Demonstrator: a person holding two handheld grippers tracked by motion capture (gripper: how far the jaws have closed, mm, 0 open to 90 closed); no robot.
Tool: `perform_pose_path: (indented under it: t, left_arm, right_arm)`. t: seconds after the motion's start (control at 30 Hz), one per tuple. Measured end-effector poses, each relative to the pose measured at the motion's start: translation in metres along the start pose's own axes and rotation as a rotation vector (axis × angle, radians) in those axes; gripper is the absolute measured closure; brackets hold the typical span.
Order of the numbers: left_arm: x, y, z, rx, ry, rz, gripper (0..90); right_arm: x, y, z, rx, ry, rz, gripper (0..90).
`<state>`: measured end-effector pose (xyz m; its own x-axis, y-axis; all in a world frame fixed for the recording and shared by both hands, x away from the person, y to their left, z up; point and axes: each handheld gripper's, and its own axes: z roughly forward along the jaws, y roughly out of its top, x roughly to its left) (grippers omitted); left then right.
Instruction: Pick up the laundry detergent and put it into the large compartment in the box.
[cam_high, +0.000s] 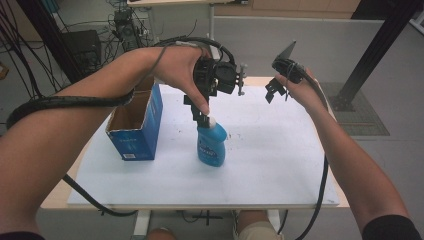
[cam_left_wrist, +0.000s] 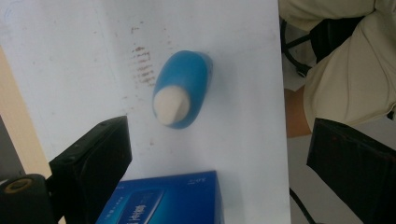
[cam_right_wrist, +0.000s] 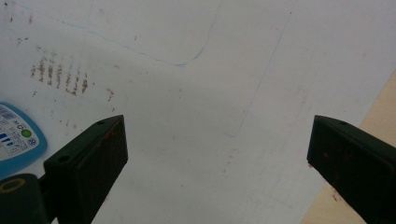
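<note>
- Left gripper (cam_high: 206, 116): its jaws stand wide apart, pointing down just above the bottle's white cap (cam_high: 210, 121); in the left gripper view the cap (cam_left_wrist: 171, 105) lies between the jaws but beyond their tips, untouched.
- Right gripper (cam_high: 274, 91): jaws wide apart with bare sheet between them, held in the air over the far right part of the table.
- Bottle (cam_high: 211, 144): blue, upright, mid-table on the white sheet (cam_high: 280, 165).
- Box (cam_high: 135, 125): blue carton, top open, standing just left of the bottle, apart from it.
- Brown smudges (cam_right_wrist: 58, 74) mark the sheet near the bottle.
- Table (cam_high: 56, 196): its wood edge shows around the sheet.
</note>
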<state>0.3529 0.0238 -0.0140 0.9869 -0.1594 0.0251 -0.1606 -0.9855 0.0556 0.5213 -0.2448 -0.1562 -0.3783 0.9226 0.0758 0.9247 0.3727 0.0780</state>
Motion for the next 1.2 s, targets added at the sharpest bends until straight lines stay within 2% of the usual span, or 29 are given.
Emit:
perform_pose_path:
  t: [0.7,1.2]
  left_arm:
    - [-0.001,0.001,-0.002,0.002,0.002,0.002,7.0]
    - [-0.003,0.000,-0.001,0.003,-0.001,0.003,7.0]
  right_arm:
    - [0.001,0.000,0.000,0.000,-0.001,-0.001,5.3]
    - [0.007,-0.005,-0.012,-0.033,-0.006,-0.011,5.3]
